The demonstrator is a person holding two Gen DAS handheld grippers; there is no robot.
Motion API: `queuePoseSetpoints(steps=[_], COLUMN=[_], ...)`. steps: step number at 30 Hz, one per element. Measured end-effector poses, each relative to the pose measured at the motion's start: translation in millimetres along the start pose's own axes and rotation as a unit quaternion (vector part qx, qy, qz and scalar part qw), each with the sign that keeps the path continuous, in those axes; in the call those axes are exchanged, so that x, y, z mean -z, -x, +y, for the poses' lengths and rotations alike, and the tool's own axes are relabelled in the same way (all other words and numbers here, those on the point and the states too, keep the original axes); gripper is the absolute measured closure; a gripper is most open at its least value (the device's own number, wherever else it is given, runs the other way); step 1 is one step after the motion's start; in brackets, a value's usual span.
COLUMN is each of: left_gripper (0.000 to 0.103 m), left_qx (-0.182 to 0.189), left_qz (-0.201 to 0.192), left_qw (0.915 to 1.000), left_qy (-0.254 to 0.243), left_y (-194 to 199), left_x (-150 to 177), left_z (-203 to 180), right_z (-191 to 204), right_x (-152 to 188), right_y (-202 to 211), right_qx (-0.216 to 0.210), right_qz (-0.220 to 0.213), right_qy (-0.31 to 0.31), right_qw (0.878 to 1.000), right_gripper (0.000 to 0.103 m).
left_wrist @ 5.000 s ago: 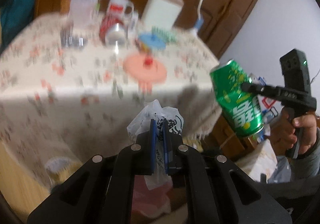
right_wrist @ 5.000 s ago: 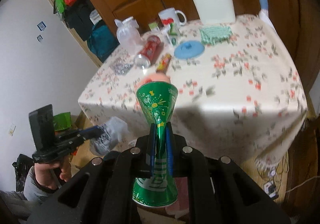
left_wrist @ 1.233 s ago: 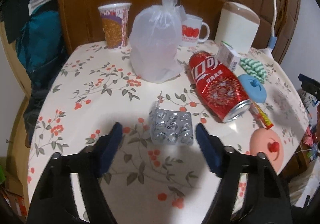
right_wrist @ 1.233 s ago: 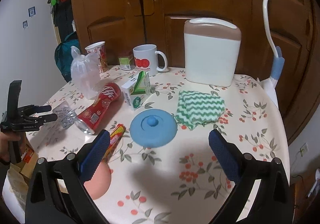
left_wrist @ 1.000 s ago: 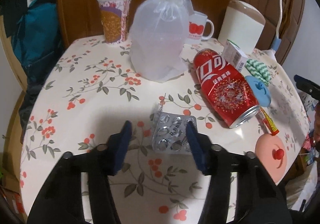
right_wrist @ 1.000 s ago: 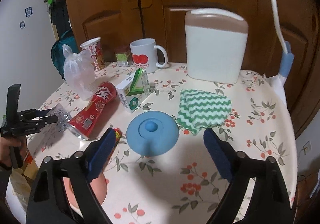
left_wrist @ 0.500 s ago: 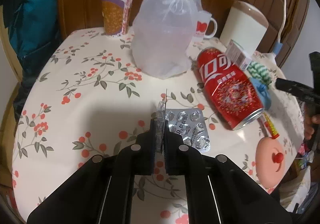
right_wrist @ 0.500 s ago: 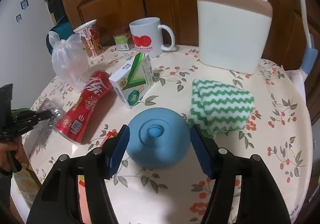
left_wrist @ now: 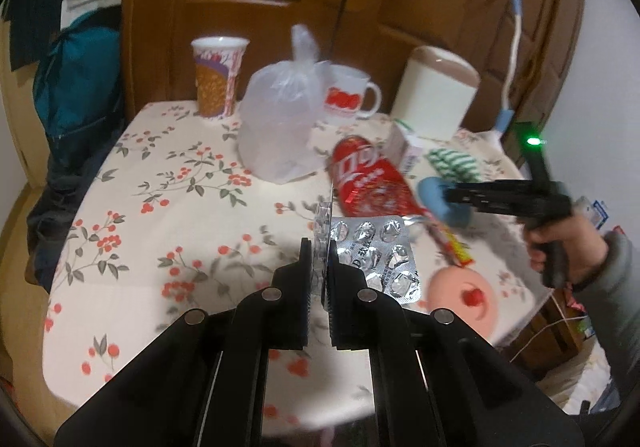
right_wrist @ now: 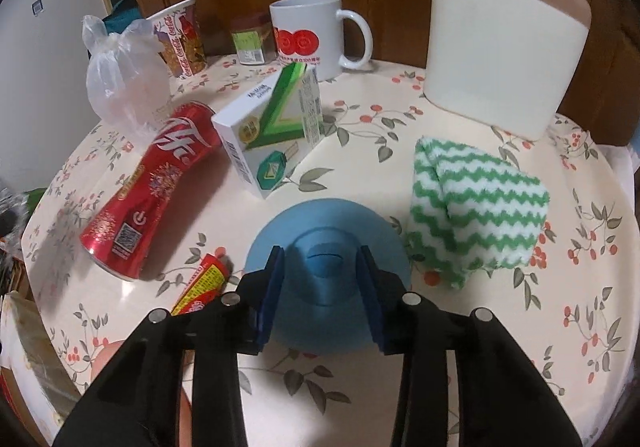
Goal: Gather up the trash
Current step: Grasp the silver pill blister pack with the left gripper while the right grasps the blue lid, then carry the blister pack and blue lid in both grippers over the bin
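Left gripper point(left_wrist: 319, 279) is clamped narrow on the near edge of a silver blister pack point(left_wrist: 376, 251), which sits over the floral counter point(left_wrist: 168, 183) with its long axis running away from the camera; whether it has cleared the cloth is hard to tell from this angle. Right gripper point(right_wrist: 322, 287) stands wide apart, its 2 fingers straddling the knob of a blue silicone lid point(right_wrist: 328, 247) without touching it.

The next piece of trash is likely the red cola can point(right_wrist: 148, 187), lying on its side just left of the blue lid. Its long axis runs diagonally, top end pointing away toward the clear plastic bag point(right_wrist: 124, 87), base pointing at the near counter edge. The right gripper is the free one and near it, so it would need to swing left and turn across the can's width. A yellow-red candy wrapper point(right_wrist: 200, 283) lies between the can and the lid.
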State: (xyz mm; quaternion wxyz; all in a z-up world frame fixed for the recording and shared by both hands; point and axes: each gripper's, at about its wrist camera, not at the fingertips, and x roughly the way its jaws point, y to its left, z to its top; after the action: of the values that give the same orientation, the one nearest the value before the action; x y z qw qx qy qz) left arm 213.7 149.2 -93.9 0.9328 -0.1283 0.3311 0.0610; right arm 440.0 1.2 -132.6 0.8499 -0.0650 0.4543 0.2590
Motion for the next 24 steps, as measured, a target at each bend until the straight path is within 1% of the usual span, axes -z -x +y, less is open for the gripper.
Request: queuePoseSetpoints(steps=[1, 2, 3, 7, 10, 14, 18, 23, 24], left_gripper=[0.096, 0.096, 0.096, 0.096, 0.096, 0.096, 0.096, 0.096, 0.096], left_qx=[0.005, 0.009, 0.013, 0.030, 0.029, 0.043, 0.057, 0.069, 0.070], left_qz=[-0.005, -0.007, -0.008, -0.007, -0.005, 0.001, 0.004, 0.010, 0.013], left_qw=[1.0000, 0.9999, 0.9999, 0.9995, 0.9995, 0.9990, 0.9983, 0.9976, 0.9974], left_qy=[-0.001, -0.001, -0.002, -0.006, -0.009, -0.008, -0.006, -0.007, -0.009], left_y=[7, 12, 16, 31, 39, 46, 53, 62, 65], left_x=[4, 6, 10, 24, 32, 45, 59, 75, 80], left_z=[-5, -7, -10, -26, -33, -40, -47, -58, -62], right_z=[0, -1, -1, -3, -4, 0, 4, 11, 13], right_x=[0, 0, 0, 2, 5, 13, 27, 61, 67], right_y=[0, 0, 0, 3, 17, 54, 97, 153, 160], right_qx=[-0.005, -0.009, 0.004, 0.001, -0.002, -0.010, -0.022, -0.042, -0.046], right_qz=[-0.001, -0.003, -0.002, -0.006, -0.020, -0.049, -0.076, -0.105, -0.106], right_qy=[-0.001, -0.002, -0.001, -0.006, -0.010, -0.006, -0.009, -0.007, -0.008], right_qw=[1.000, 1.000, 1.000, 1.000, 1.000, 0.999, 0.997, 0.994, 0.993], right_gripper=[0.075, 0.078, 0.084, 0.084, 0.084, 0.084, 0.084, 0.084, 0.084])
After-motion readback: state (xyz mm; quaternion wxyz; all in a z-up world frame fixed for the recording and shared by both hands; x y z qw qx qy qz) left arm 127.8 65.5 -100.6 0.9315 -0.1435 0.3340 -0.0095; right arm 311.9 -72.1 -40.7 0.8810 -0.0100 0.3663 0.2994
